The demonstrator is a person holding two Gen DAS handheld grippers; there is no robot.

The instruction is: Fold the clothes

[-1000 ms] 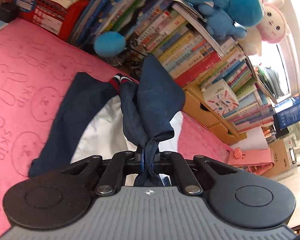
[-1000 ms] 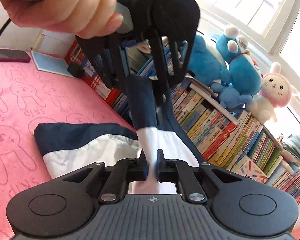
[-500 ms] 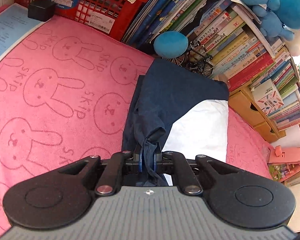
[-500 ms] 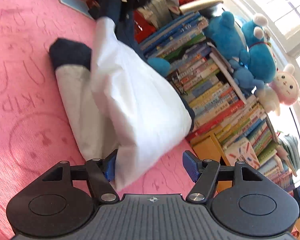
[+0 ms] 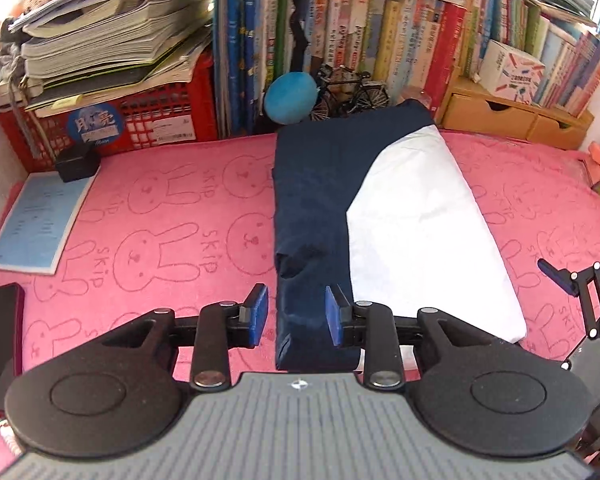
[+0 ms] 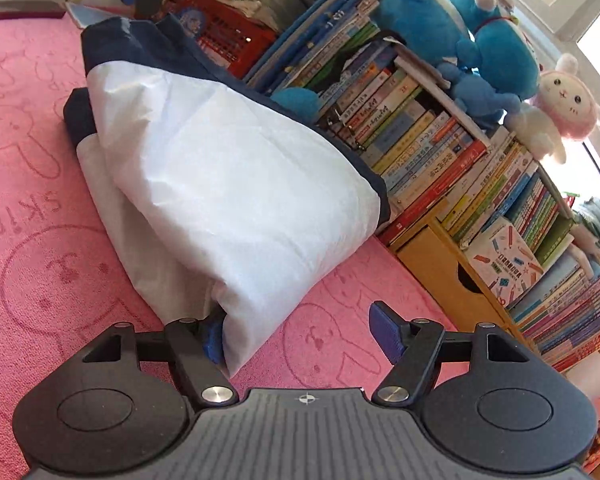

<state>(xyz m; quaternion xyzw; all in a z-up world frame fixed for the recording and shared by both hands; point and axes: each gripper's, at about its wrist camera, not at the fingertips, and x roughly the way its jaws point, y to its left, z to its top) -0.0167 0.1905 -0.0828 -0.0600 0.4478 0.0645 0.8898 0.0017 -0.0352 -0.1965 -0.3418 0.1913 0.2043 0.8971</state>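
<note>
Clothes: I see the folded navy blue and white cloth jacket (image 5: 380,208) lying flat on the pink towel cover with bunny drawings (image 5: 160,220). It stretches away from my left gripper, right in front of it.

Left gripper: my left gripper (image 5: 297,314) has just been opening its jaws. The blue pads (image 5: 259,312) stand a little apart now, one on each side of the jacket's dark near end. They do not squeeze it (there is a gap on both sides).

Right gripper: my right gripper (image 6: 304,338) has just been opening too, and its jaws stand wide. The white corner of the jacket (image 6: 236,216) sits by the left pad and touches it. The right pad is over the bare pink cover (image 6: 28,240), well apart from the cloth.

Past the jacket: a row of colourful books (image 5: 380,40) stands behind it, with a round blue plush ball (image 5: 290,96) and a small black toy bicycle (image 5: 348,92) just beyond its far edge.

Left of my left gripper: a red plastic crate (image 5: 112,120) holds a pile of papers, and a light blue booklet (image 5: 40,224) lies on the cover.

Up high on the right: blue plush toys (image 6: 452,32) and a pink and white plush bunny (image 6: 560,100) sit on top of the books.
</note>
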